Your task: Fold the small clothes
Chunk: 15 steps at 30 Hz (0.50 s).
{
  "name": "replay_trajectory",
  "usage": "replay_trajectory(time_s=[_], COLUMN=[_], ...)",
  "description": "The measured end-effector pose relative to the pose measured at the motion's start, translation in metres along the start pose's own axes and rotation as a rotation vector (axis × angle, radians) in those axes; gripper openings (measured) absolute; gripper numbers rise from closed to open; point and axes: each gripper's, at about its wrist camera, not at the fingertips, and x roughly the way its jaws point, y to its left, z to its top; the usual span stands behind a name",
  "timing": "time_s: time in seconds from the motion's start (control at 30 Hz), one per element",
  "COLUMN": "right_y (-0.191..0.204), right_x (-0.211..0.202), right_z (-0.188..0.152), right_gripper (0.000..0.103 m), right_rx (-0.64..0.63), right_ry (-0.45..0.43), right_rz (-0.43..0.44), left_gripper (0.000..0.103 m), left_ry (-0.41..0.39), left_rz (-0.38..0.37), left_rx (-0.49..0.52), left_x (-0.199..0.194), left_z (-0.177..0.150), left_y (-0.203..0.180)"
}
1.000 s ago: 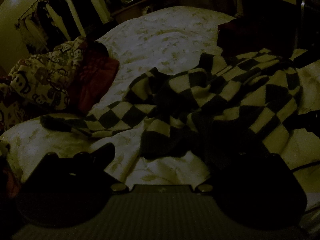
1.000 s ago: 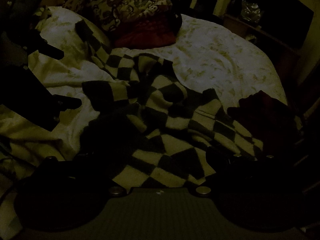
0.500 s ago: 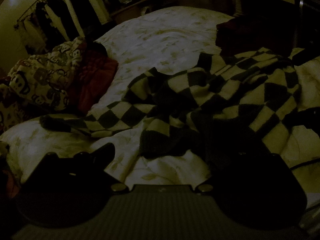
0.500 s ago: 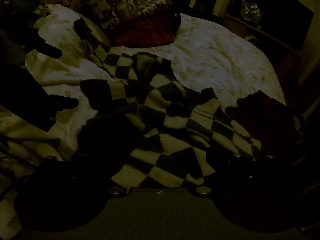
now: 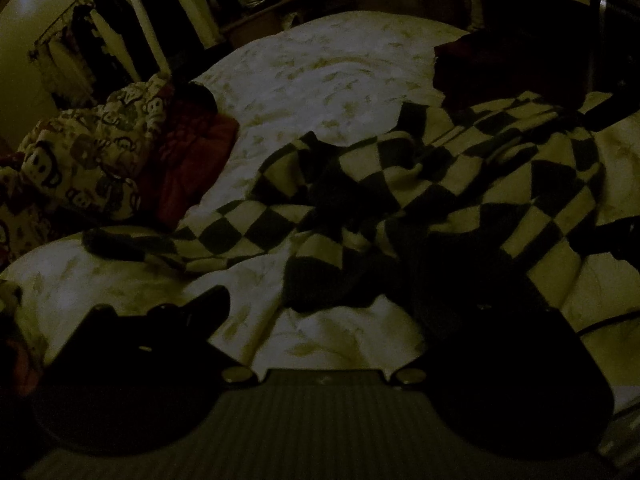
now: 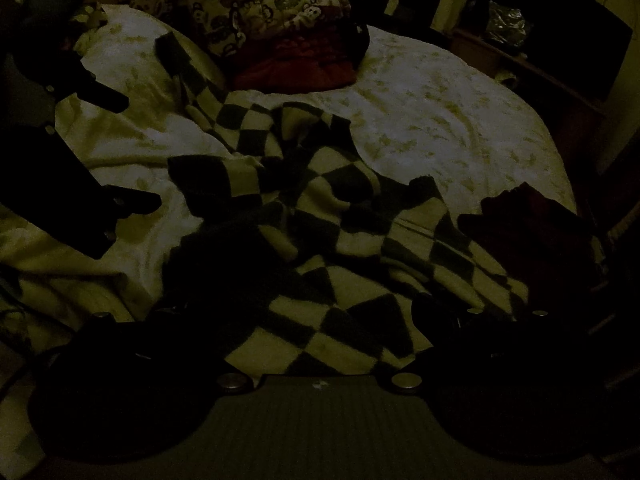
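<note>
A black-and-white checkered sweater lies rumpled on the bed, one sleeve stretched toward the left. It also shows in the right wrist view. My left gripper is open, just short of the sweater's near hem, above the sheet. It also shows in the right wrist view, fingers spread wide and empty. My right gripper is open over the sweater's near edge. Its finger tips are lost in the dark.
A pale floral bedsheet covers the bed. A monkey-print garment and a red one are piled at the left. A dark garment lies at the bed's right edge. Hanging clothes stand behind.
Both grippers have shifted slightly; the sweater sits a little lower and closer in the right wrist view. No grasp has changed.
</note>
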Motion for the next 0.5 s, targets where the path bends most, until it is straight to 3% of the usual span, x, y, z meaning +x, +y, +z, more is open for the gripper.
replay_trajectory(time_s=[0.5], right_y=[-0.0005], right_x=[-0.0006], right_z=[-0.0006], right_gripper=[0.103], right_rx=[-0.001], right_ry=[0.0], right_rz=[0.001], left_gripper=[0.103], left_ry=[-0.002], left_rz=[-0.003], left_rx=[0.009], left_x=[-0.0007], left_z=[-0.0023], left_y=[-0.0025])
